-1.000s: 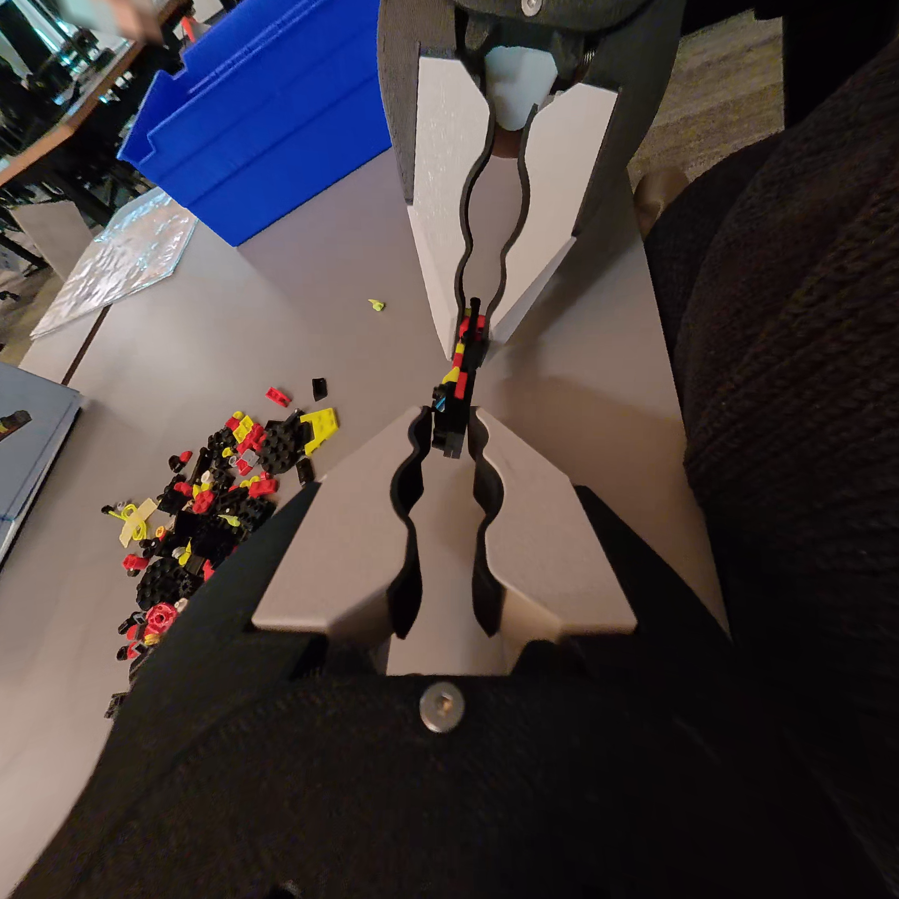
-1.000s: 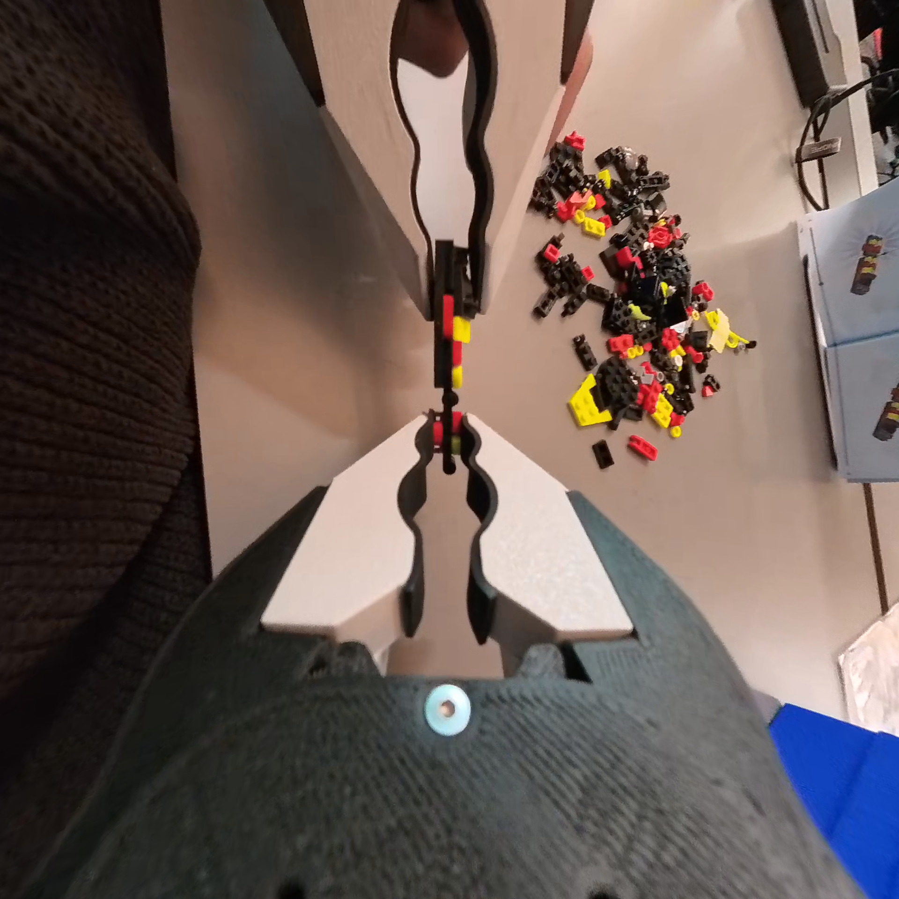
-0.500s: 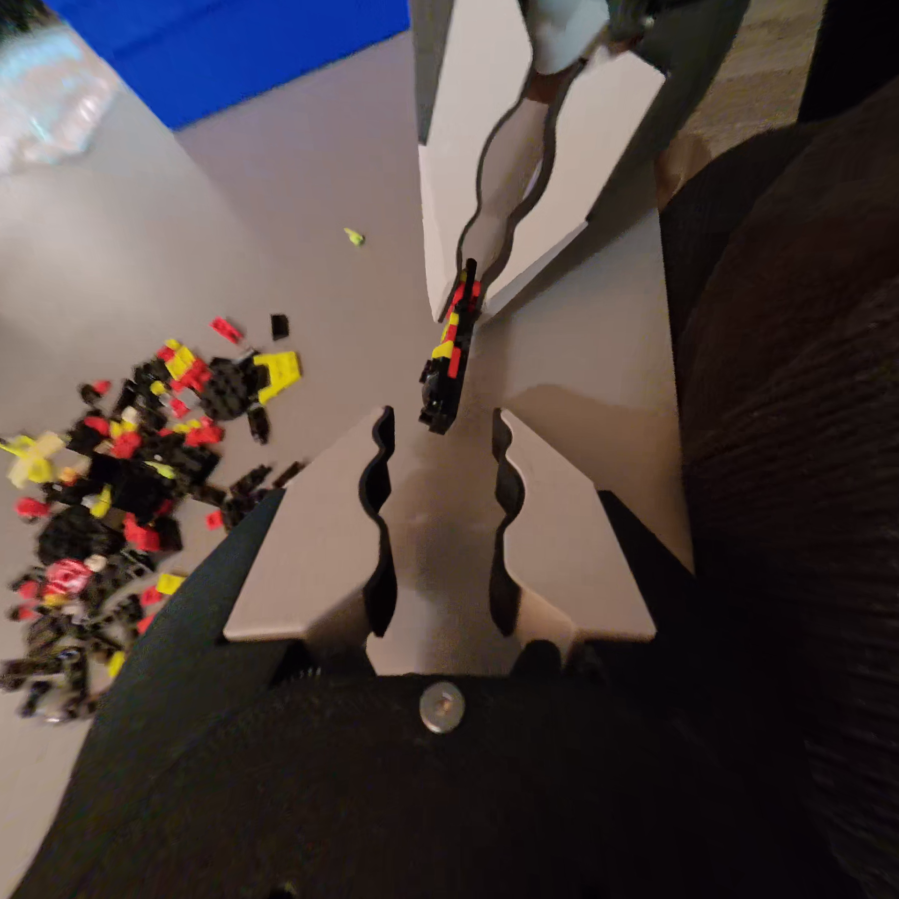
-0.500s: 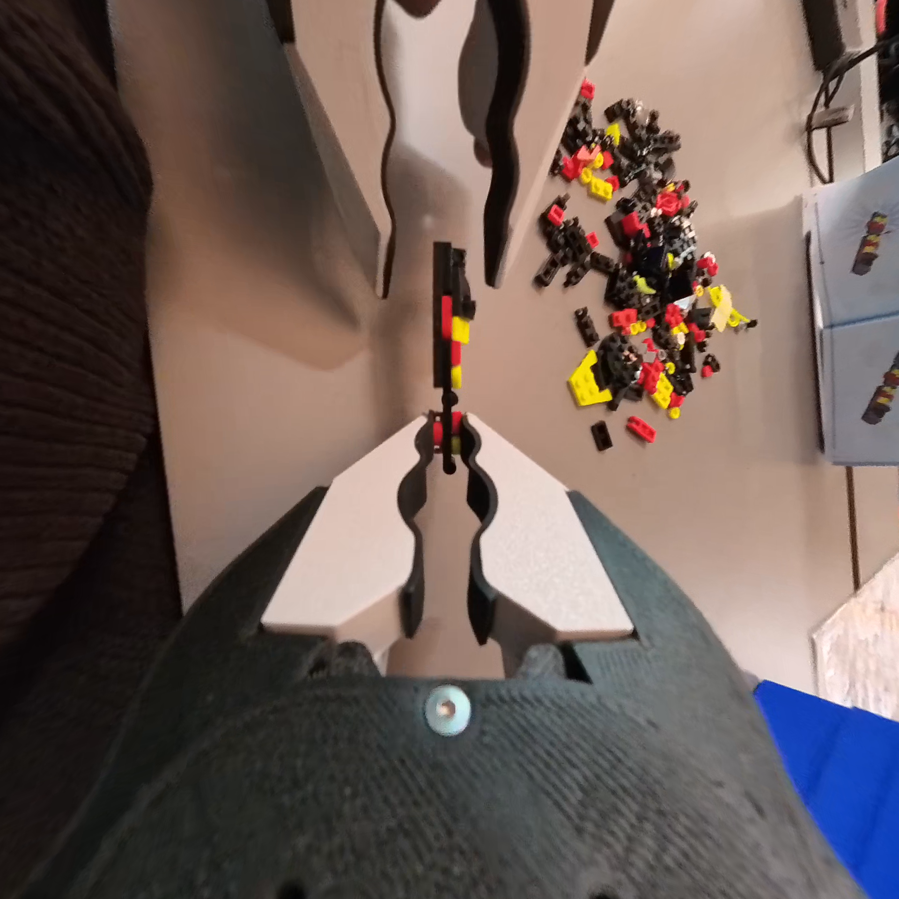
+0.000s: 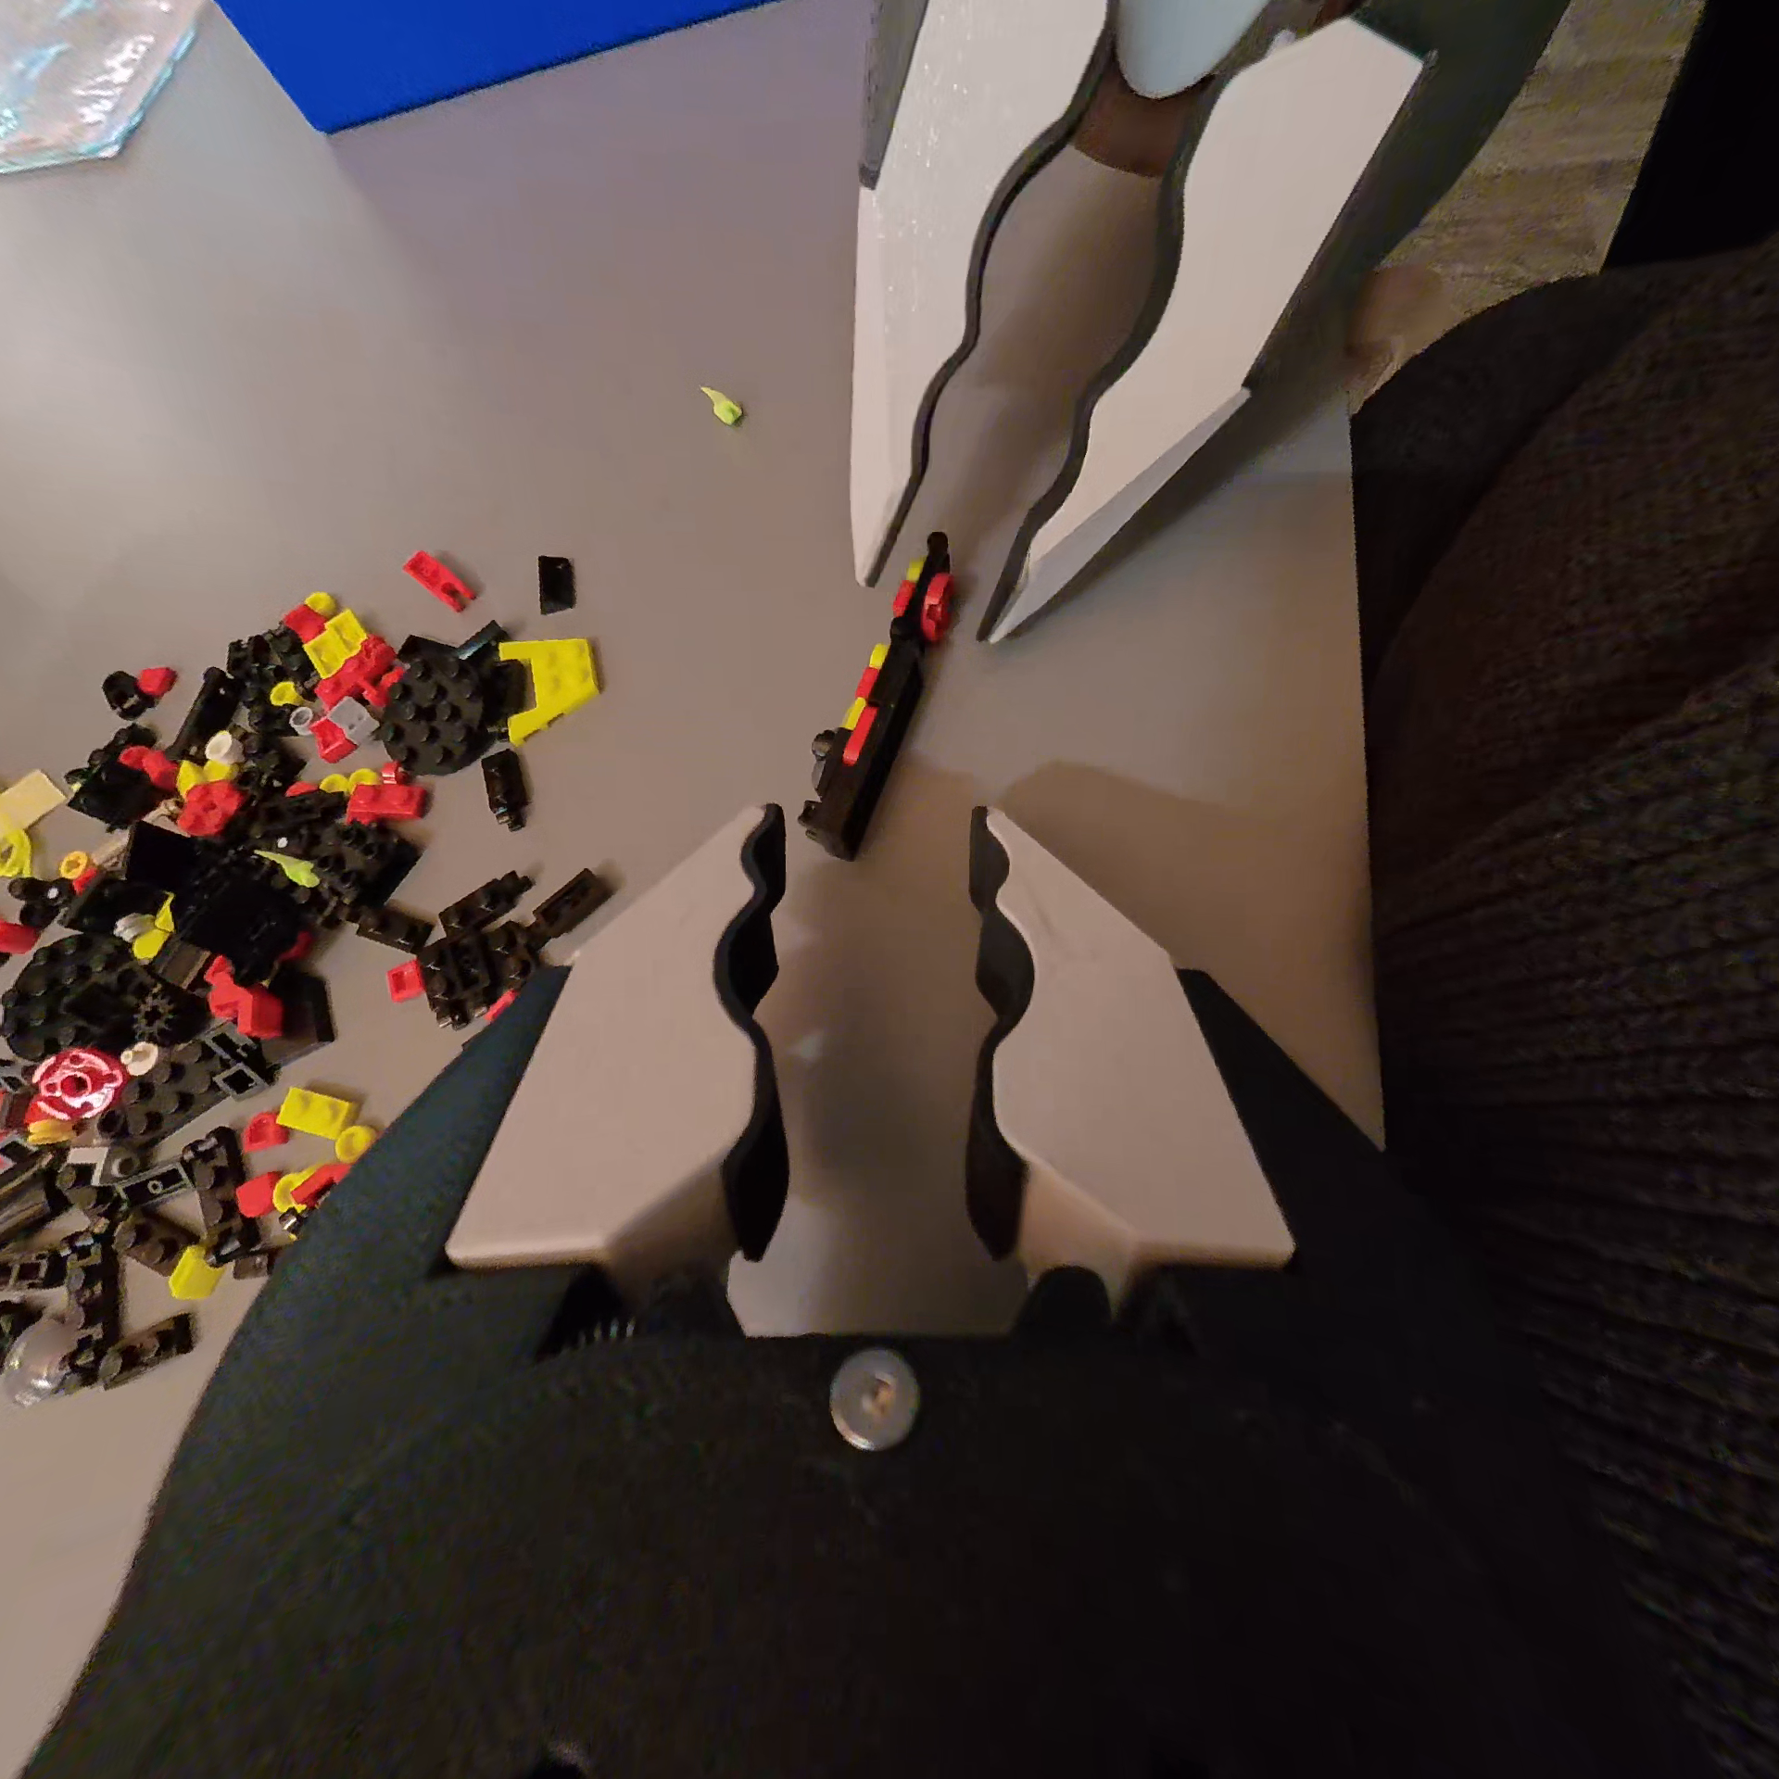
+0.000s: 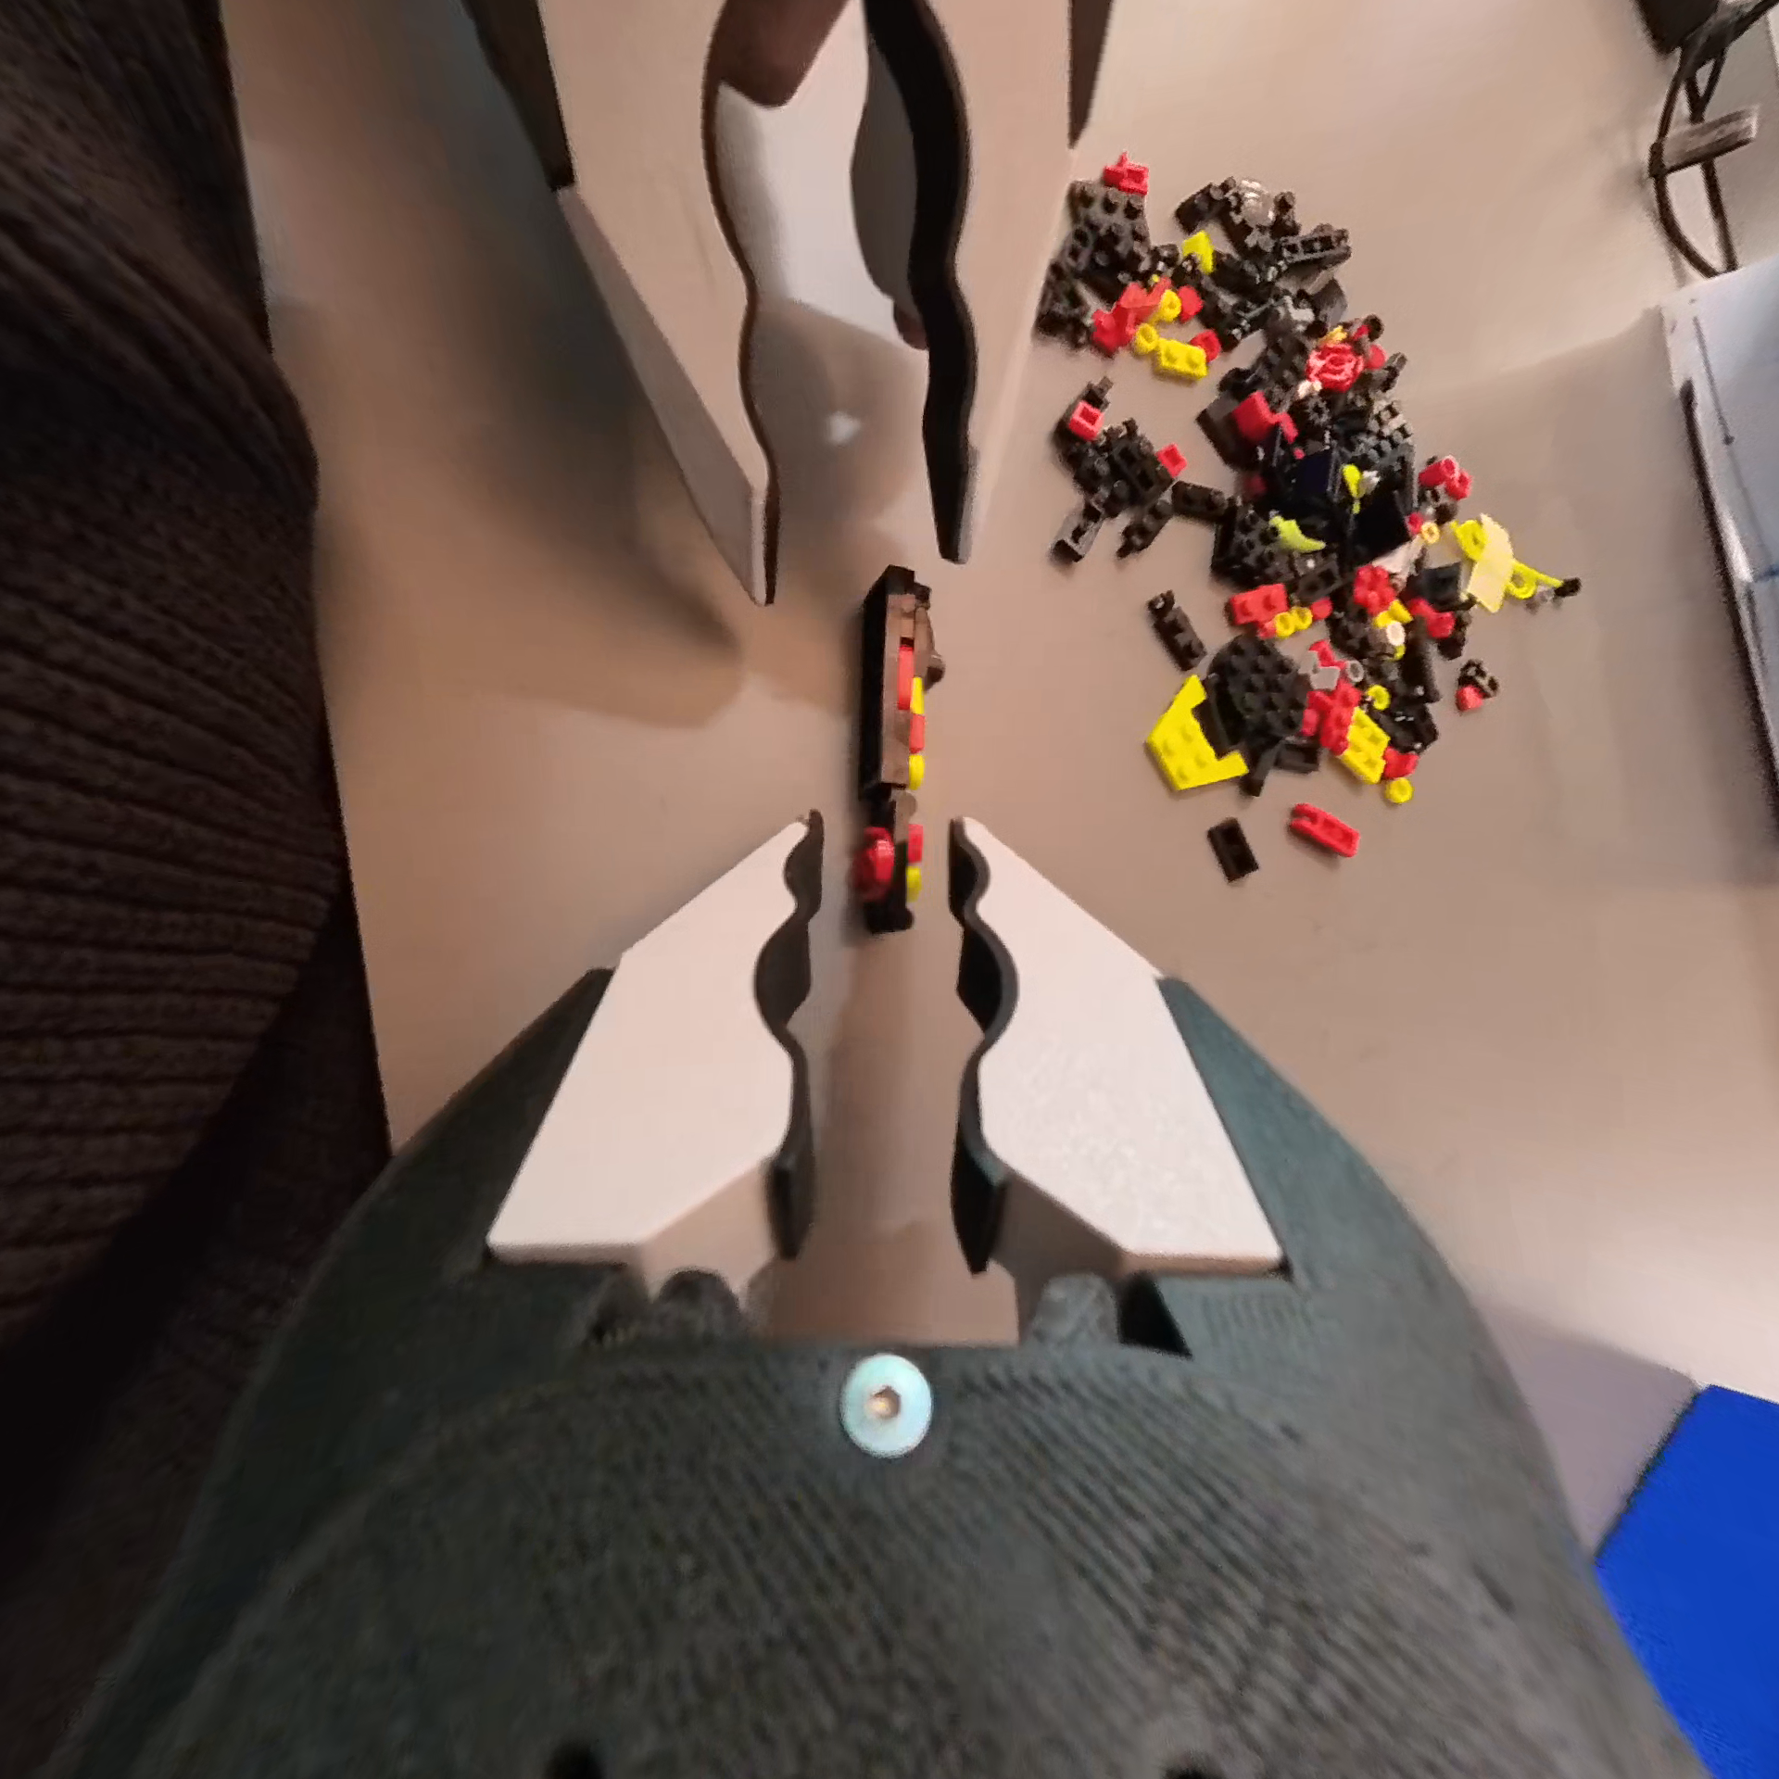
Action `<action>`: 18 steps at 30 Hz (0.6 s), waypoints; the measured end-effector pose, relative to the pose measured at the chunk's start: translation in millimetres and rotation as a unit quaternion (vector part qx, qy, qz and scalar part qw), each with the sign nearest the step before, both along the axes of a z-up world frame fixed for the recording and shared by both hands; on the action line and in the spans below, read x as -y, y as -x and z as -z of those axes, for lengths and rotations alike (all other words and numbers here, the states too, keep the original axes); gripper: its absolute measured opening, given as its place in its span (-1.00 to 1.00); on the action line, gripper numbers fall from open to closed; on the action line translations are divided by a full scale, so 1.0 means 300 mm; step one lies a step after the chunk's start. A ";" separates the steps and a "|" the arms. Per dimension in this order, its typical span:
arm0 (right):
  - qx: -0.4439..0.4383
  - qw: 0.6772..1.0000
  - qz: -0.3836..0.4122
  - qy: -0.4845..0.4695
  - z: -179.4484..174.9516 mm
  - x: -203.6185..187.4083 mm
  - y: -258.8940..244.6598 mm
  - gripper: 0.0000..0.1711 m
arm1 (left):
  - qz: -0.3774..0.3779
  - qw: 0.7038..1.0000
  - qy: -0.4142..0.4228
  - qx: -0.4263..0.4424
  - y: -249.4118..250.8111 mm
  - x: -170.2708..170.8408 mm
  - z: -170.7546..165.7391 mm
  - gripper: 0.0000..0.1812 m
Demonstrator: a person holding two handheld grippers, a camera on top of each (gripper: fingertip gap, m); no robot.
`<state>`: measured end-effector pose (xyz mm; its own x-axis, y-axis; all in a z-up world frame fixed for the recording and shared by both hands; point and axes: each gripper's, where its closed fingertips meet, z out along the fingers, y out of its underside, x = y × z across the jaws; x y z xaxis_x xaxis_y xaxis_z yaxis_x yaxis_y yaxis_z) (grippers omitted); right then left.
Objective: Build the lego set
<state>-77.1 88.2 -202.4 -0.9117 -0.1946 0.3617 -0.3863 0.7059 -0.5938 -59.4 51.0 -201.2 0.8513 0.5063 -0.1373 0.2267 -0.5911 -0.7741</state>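
Observation:
A slim black, red and yellow lego assembly (image 5: pixel 881 712) lies on the grey table (image 5: pixel 481 337) between my two grippers, held by neither. My left gripper (image 5: pixel 874 828) is open, with its fingertips on either side of the assembly's near end. My right gripper (image 5: pixel 929 606) faces it, open around the far end, which carries a round red piece. In the right wrist view the assembly (image 6: pixel 890 693) runs from my open right gripper (image 6: pixel 886 828) to the open left gripper (image 6: pixel 860 576). A pile of loose black, red and yellow lego pieces (image 5: pixel 241 866) lies to the left, and also shows in the right wrist view (image 6: pixel 1300 501).
A blue bin (image 5: pixel 481 48) stands at the table's far side beside a clear plastic bag (image 5: pixel 77 87). A small lime piece (image 5: pixel 724 409) lies alone. A pale booklet (image 6: pixel 1733 481) lies beyond the pile. A person's dark knitted clothing (image 5: pixel 1588 866) borders the table edge. Left tips to right tips: about 5 centimeters.
Both grippers were shut on the assembly's ends a second ago. The left one opened first, then the right, and the assembly now rests on the table.

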 end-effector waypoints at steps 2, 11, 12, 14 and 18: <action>0.025 1.000 0.009 0.003 0.003 0.001 0.000 -0.66 | -0.001 1.000 -0.001 0.001 0.001 0.001 -0.001 -0.61; 0.064 0.997 0.030 0.025 0.005 0.067 0.010 -0.67 | -0.001 1.000 0.014 -0.002 0.002 0.001 0.012 -0.62; 0.062 0.997 0.030 0.021 0.010 0.066 0.011 -0.67 | -0.001 1.000 0.014 -0.002 0.002 0.001 0.012 -0.62; 0.055 0.998 0.027 0.018 0.017 0.065 0.012 -0.67 | -0.002 1.000 0.014 -0.001 0.003 0.002 0.013 -0.62; 0.050 0.998 0.019 0.024 0.014 0.074 0.005 -0.75 | -0.004 1.000 0.013 0.001 0.006 0.004 0.013 -0.62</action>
<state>-78.5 66.1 -206.5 -0.9500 -0.1438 0.2773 -0.2972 0.6892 -0.6608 -61.2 49.9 -205.1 0.8472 0.5099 -0.1493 0.2327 -0.6087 -0.7585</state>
